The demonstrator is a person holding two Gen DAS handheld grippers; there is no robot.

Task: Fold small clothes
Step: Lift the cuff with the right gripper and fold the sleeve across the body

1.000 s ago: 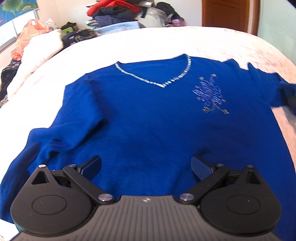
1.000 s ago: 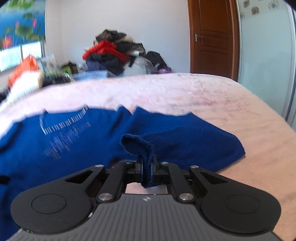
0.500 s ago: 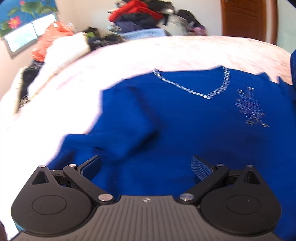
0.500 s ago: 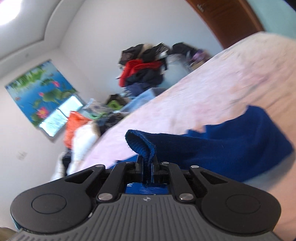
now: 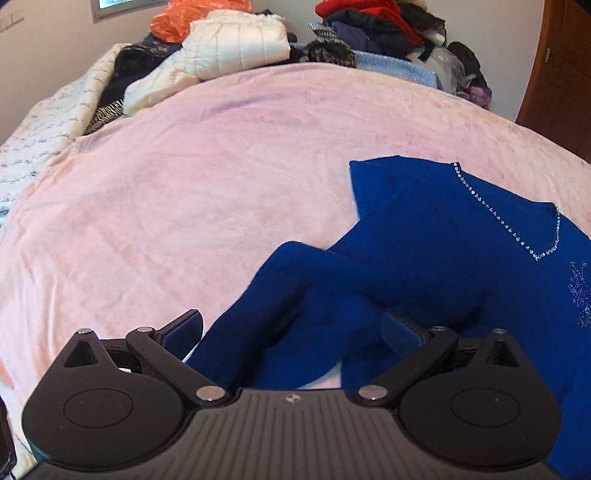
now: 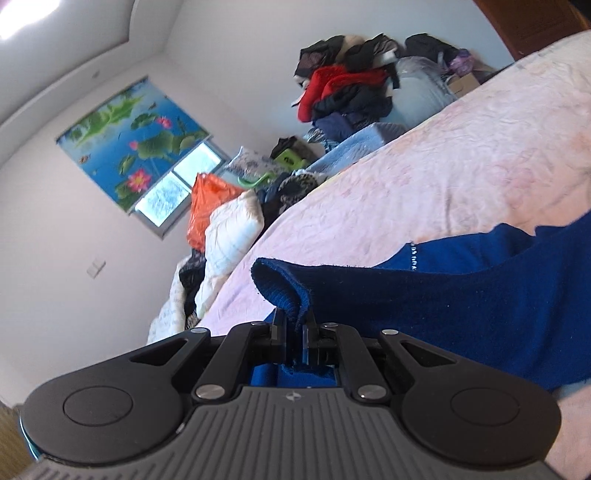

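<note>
A blue V-neck sweater (image 5: 436, 251) with a beaded neckline lies on the pink bed cover (image 5: 184, 184). Its left sleeve (image 5: 266, 310) runs down toward my left gripper (image 5: 291, 328), which is open and empty just above the sleeve. In the right wrist view my right gripper (image 6: 294, 325) is shut on the cuff of the other sleeve (image 6: 280, 280) and holds it lifted and tilted over the sweater body (image 6: 480, 302).
Piles of clothes (image 5: 369, 26), a white quilted jacket (image 5: 236, 44) and an orange bag (image 5: 199, 14) lie at the far edge of the bed. A patterned blanket (image 5: 40, 122) lies at the left. A wooden door (image 5: 561, 74) stands at the right.
My left gripper has swung left, from over the sweater body to over its left sleeve. My right gripper has lifted and tilted with the sleeve cuff, carrying it over the sweater.
</note>
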